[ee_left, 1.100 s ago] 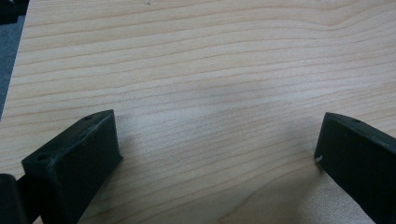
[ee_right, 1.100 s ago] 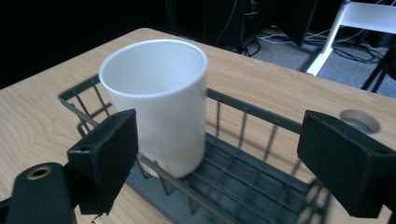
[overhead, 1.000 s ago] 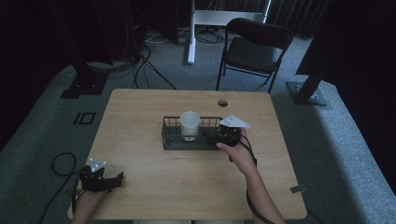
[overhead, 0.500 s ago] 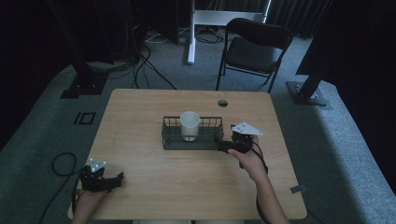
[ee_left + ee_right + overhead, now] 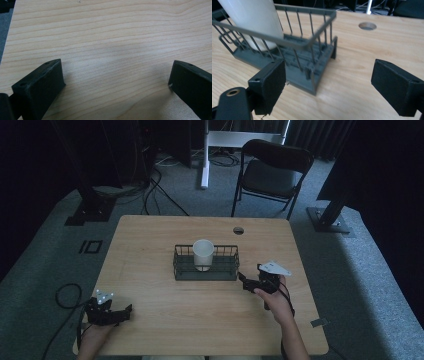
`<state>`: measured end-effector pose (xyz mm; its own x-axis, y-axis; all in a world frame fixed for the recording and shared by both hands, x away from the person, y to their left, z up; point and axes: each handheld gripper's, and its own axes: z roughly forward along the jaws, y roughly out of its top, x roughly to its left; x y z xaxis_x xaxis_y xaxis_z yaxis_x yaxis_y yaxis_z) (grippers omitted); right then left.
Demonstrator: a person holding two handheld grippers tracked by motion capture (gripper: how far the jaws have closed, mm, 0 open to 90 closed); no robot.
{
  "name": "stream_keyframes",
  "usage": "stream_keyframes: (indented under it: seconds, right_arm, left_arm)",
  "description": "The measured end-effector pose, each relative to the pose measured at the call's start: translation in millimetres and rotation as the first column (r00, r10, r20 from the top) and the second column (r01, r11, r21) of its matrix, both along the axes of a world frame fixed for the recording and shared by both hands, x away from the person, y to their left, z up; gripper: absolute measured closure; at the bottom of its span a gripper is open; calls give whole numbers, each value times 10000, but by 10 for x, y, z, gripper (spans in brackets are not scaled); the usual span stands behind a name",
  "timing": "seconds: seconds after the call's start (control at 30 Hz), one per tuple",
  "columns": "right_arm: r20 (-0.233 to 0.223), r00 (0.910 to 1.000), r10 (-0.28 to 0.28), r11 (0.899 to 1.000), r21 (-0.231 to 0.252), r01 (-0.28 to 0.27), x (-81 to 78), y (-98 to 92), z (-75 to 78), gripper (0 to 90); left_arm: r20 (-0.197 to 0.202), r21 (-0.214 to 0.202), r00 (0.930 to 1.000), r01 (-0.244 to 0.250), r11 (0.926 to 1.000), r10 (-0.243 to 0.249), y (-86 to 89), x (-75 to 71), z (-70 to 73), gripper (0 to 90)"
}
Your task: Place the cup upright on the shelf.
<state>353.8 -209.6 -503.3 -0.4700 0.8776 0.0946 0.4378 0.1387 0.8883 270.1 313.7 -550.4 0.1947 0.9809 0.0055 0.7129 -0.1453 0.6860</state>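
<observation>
Since the earlier frames your right gripper has drawn back from the dark grey wire basket toward your side and now sits just beside its right end, not touching it. Your left gripper has stayed at the near left corner.

The basket lies mid-tabletop, its long axis running left to right. A white cylindrical cup stands upright inside it, mouth up, nearer the left half.

Your right hand holds its gripper low, pointing left at the basket's corner; its jaws stand wide apart with nothing between them. The left gripper points right, low over bare wood, jaws likewise spread wide and holding nothing.

On the light wooden tabletop a round cable hole lies behind the basket. A black folding chair stands beyond the far edge.
</observation>
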Motion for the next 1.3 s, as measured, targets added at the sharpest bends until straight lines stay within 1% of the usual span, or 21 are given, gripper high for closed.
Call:
stream_keyframes:
  seconds: [0.23, 0.43, 0.47, 0.53, 0.7, 0.8, 0.9, 1.0, 1.03, 1.13, 1.23, 1.27, 1.3]
  right_arm:
    - [-270, 9991, -325, 9990, -319, 316, -35, -139, -146, 123]
    - [-384, 9980, -511, 9977, -456, 493, -45, -207, -202, 123]
    - [-413, 9976, -561, 9976, -431, 543, -47, -217, -212, 123]
    - [-464, 9967, -671, 9962, -583, 644, -53, -235, -237, 123]
    - [-612, 9931, -999, 9936, -598, 963, -72, -292, -303, 123]
    - [-751, 9908, -1129, 9911, -794, 1069, -81, -323, -336, 123]
    - [-822, 9906, -1092, 9902, -958, 1012, -90, -341, -338, 123]
    - [-870, 9883, -1256, 9884, -967, 1171, -95, -360, -344, 123]
    - [-878, 9872, -1335, 9867, -1055, 1241, -96, -368, -353, 123]
    - [-1018, 9854, -1362, 9833, -1348, 1220, -99, -394, -397, 123]
    - [-1215, 9808, -1527, 9781, -1609, 1323, -100, -425, -443, 123]
    - [-1271, 9787, -1612, 9764, -1648, 1394, -100, -440, -454, 124]
    - [-1337, 9771, -1656, 9770, -1569, 1441, -99, -456, -456, 124]
  left_arm:
    - [9, -2, 10000, -5, 10000, 5, 0, 0, -1, 1]
    - [2, 10, 10000, 6, 10000, -6, 1, 0, -1, 1]
    - [-3, 15, 10000, 10, 10000, -10, 1, 0, 0, 1]
    - [0, 15, 10000, 11, 10000, -11, 1, 0, 0, 1]
    - [-2, 15, 10000, 9, 10000, -9, 1, 0, 0, 1]
    - [-1, 15, 10000, 8, 10000, -8, 1, 0, 0, 1]
    - [0, 14, 10000, 7, 10000, -7, 1, 0, 0, 2]
    - [-2, 17, 10000, 10, 10000, -10, 1, 0, 0, 1]
    - [0, 15, 10000, 8, 10000, -8, 1, 0, 0, 2]
    - [1, 14, 10000, 9, 10000, -9, 1, 0, 0, 1]
    - [-1, 15, 10000, 9, 10000, -9, 1, 0, 0, 1]
    - [0, 15, 10000, 9, 10000, -9, 1, 0, 0, 1]
    - [0, 14, 10000, 8, 10000, -8, 1, 0, 0, 1]
